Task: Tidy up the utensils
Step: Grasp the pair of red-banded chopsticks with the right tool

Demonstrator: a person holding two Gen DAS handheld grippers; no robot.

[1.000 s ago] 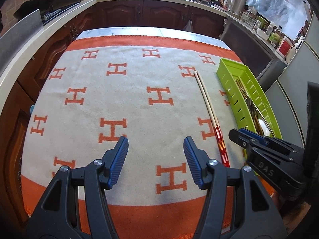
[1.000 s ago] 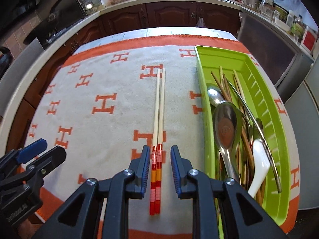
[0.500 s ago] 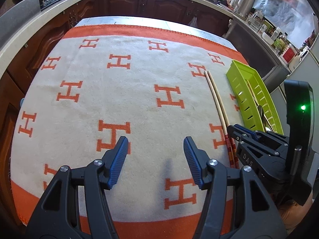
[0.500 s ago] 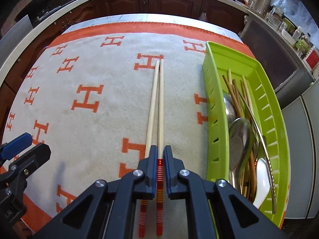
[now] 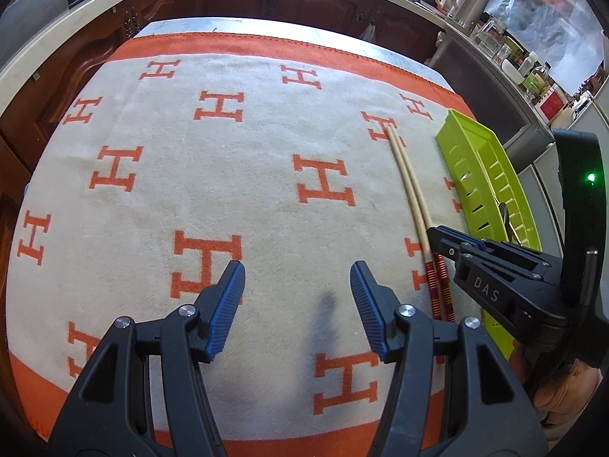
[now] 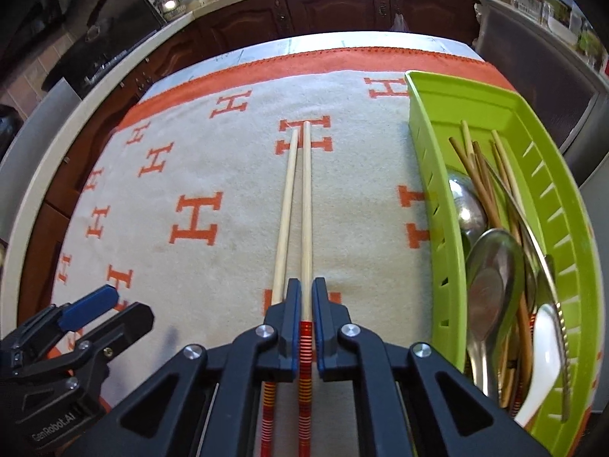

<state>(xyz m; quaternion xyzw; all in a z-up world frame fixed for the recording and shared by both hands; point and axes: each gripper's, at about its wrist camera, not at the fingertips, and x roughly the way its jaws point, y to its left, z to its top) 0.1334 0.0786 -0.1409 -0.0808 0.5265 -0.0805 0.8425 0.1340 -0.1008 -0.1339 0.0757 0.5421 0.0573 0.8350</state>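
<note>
- Most utensils are judged already sorted: steel spoons [image 6: 495, 278], a white spoon [image 6: 546, 358] and several wooden chopsticks [image 6: 475, 167] are seen lying in the green tray [image 6: 437, 205] along the right edge of the bench [image 6: 266, 47].
- One pair of chopsticks [image 6: 300, 205] with red-striped handles is left outside the tray, lying on the orange-and-cream cloth [image 6: 198, 175] just beside the tray's left wall, tips pointed toward the far edge.
- The right gripper [image 6: 305, 304] is closed narrowly on the right-hand stick at the start of its striped end; the left-hand stick is seen passing outside the left jaw, apparently not clamped.
- The left gripper [image 5: 297, 297] is held about half open over bare cloth near the front edge, with nothing between its jaws; the pair lies to its right.
- Remaining, as judged: both sticks to be transferred into the tray.
</note>
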